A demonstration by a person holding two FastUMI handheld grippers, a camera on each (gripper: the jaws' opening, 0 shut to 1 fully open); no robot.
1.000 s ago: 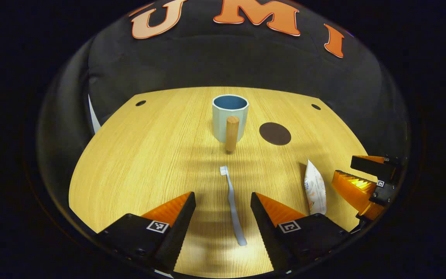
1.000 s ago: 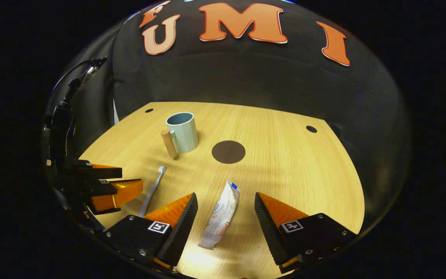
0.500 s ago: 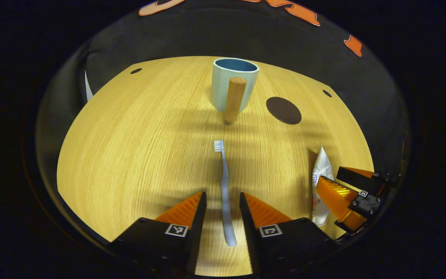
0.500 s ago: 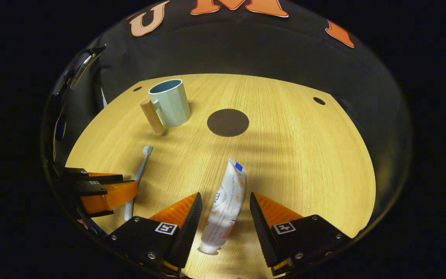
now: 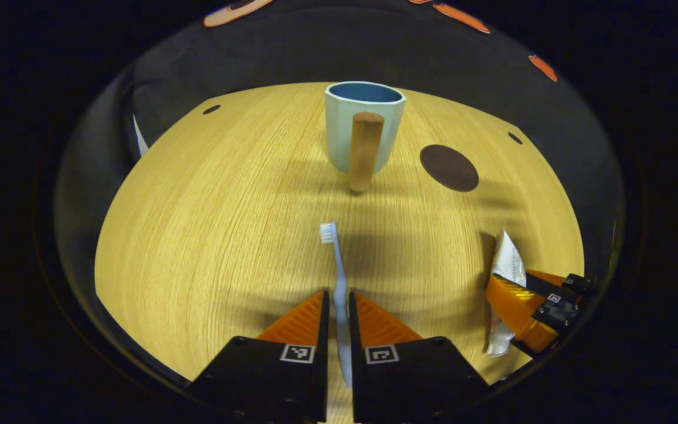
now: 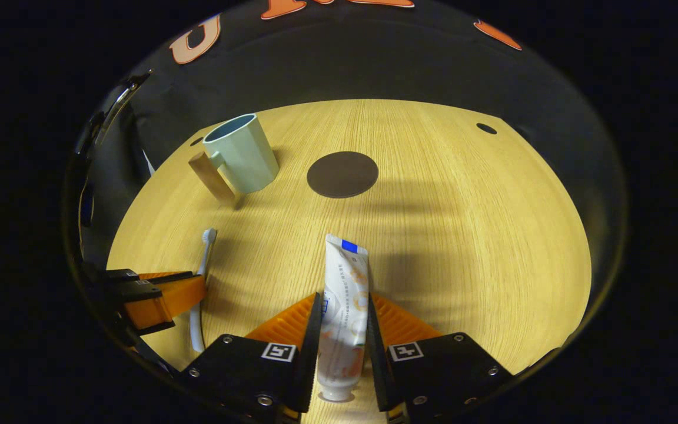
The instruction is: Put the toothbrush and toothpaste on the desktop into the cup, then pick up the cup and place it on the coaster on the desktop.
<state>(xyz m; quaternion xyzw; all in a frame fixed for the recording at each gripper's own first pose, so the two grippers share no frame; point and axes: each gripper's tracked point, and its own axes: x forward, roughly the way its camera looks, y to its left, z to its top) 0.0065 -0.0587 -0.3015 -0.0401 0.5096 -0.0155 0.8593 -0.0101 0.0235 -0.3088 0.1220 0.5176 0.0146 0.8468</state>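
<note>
My left gripper point(image 5: 339, 300) is shut on the pale blue toothbrush point(image 5: 335, 277), whose white bristle head points toward the cup. The light blue cup point(image 5: 364, 123) with a wooden handle point(image 5: 364, 152) stands upright at the far middle of the desk. My right gripper point(image 6: 342, 303) is shut on the white toothpaste tube point(image 6: 345, 288), cap end nearest the camera. In the right gripper view the cup point(image 6: 239, 152) stands at the far left, with the toothbrush point(image 6: 202, 277) and left gripper point(image 6: 165, 294) at the left edge. In the left gripper view the toothpaste point(image 5: 507, 268) and right gripper point(image 5: 527, 309) sit at the right.
A round dark brown coaster point(image 5: 449, 168) lies flat on the wooden desktop point(image 5: 209, 224) just right of the cup; in the right gripper view the coaster point(image 6: 342, 174) is ahead of the tube. Small dark holes point(image 6: 485, 128) mark the desk's far corners. Black cloth walls the back.
Both grippers moved forward and lower, then went from open to shut: the left closed on the toothbrush handle, the right closed on the toothpaste tube.
</note>
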